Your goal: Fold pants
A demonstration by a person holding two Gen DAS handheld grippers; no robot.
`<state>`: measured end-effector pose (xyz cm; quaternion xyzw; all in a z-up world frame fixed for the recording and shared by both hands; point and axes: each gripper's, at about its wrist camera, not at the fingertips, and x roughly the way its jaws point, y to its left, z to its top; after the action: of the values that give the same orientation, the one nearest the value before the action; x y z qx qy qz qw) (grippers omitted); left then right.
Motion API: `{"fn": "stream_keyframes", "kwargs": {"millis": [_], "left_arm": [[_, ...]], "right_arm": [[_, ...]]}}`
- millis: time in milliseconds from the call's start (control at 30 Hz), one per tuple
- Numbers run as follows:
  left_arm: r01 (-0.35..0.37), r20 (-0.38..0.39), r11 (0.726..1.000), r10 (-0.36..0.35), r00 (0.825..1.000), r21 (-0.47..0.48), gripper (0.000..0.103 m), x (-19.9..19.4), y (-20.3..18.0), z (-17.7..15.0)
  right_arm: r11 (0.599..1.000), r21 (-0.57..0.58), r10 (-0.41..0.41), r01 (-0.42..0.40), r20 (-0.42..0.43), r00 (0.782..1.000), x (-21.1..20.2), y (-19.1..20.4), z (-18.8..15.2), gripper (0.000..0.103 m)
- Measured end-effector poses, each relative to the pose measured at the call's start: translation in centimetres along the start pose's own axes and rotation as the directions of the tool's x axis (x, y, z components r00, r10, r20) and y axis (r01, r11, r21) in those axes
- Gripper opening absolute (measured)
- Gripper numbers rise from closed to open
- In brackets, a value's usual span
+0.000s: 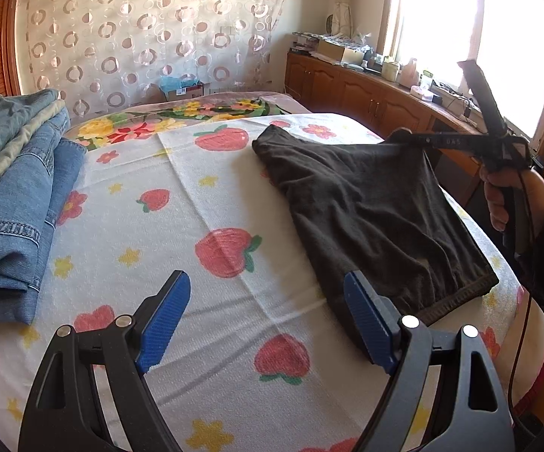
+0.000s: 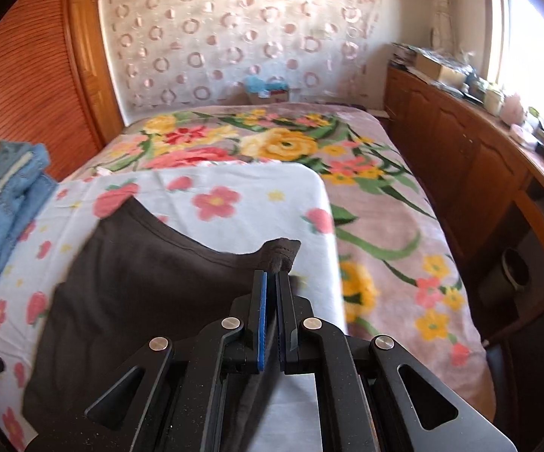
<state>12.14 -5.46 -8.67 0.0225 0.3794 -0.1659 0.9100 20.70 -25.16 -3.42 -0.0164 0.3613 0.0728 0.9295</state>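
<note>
Nearest the left wrist lens, the left hand-held gripper [image 1: 268, 324] hangs over the strawberry-print sheet [image 1: 151, 233] with its blue pads wide apart and nothing between them, the right pad just beside the ribbed hem of the dark pants [image 1: 370, 211]. Only this view shows that hem, and the person's hand [image 1: 505, 196] holding the right tool at the bed's edge. From the right wrist, the right hand-held gripper [image 2: 272, 282] is pressed together on a bunched corner of the pants [image 2: 140, 286], lifting it while the rest lies on the sheet [image 2: 241, 196]. Farther off, folded jeans [image 1: 19, 188] are stacked at the left; only the right view shows the whole floral blanket [image 2: 377, 196] beyond.
</note>
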Motion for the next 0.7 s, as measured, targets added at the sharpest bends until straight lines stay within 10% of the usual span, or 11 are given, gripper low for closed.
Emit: {"fn": "stream_keyframes", "kwargs": {"millis": [700], "left_arm": [[0.02,-0.024,0.999,-0.019,1.0,0.028,0.085,0.4,-1.6,-0.6]], "right_arm": [[0.999,-0.005,0.038,-0.038,-0.019,0.999,-5.0,1.0,-5.0,0.023]]}}
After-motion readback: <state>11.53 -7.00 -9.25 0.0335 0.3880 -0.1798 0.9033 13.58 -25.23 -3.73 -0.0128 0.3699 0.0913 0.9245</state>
